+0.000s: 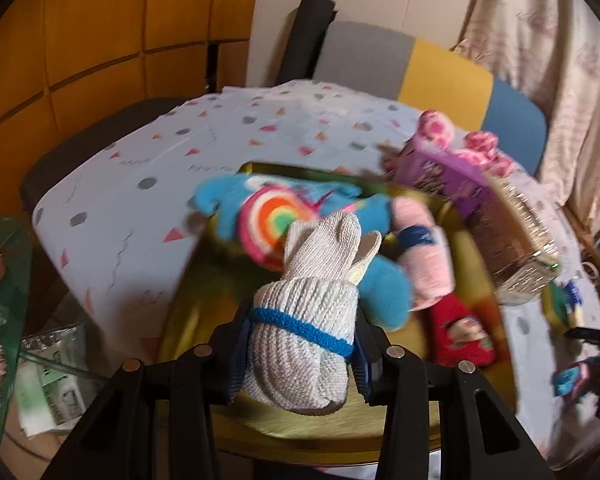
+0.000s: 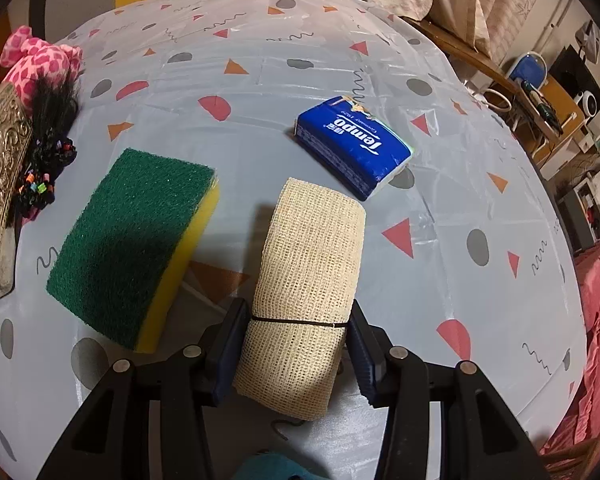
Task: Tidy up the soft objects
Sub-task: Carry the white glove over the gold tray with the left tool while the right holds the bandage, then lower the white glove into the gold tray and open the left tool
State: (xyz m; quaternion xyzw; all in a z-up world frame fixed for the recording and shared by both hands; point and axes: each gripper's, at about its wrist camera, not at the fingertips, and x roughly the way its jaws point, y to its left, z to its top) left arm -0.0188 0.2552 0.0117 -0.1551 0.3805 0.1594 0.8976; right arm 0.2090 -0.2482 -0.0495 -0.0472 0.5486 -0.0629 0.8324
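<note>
My left gripper (image 1: 298,344) is shut on a white knitted sock roll (image 1: 304,320) with a blue band, held above a gold tray (image 1: 204,308). In the tray lie a blue plush toy with a rainbow belly (image 1: 276,220), a pink rolled sock (image 1: 424,256) and a red sock (image 1: 460,332). My right gripper (image 2: 298,344) is shut on a beige mesh cloth roll (image 2: 304,292), tied with a thin black band, just over the tablecloth. A green and yellow sponge (image 2: 136,240) lies to its left, and a blue tissue pack (image 2: 356,148) rests beyond it.
A purple box (image 1: 452,184) and a shiny woven box (image 1: 516,244) stand right of the tray, a pink spotted plush (image 2: 36,64) behind them. Black beaded hair ties (image 2: 44,168) lie beside the ornate box (image 2: 0,184). A patchwork chair (image 1: 440,68) stands behind the patterned tablecloth (image 2: 380,280).
</note>
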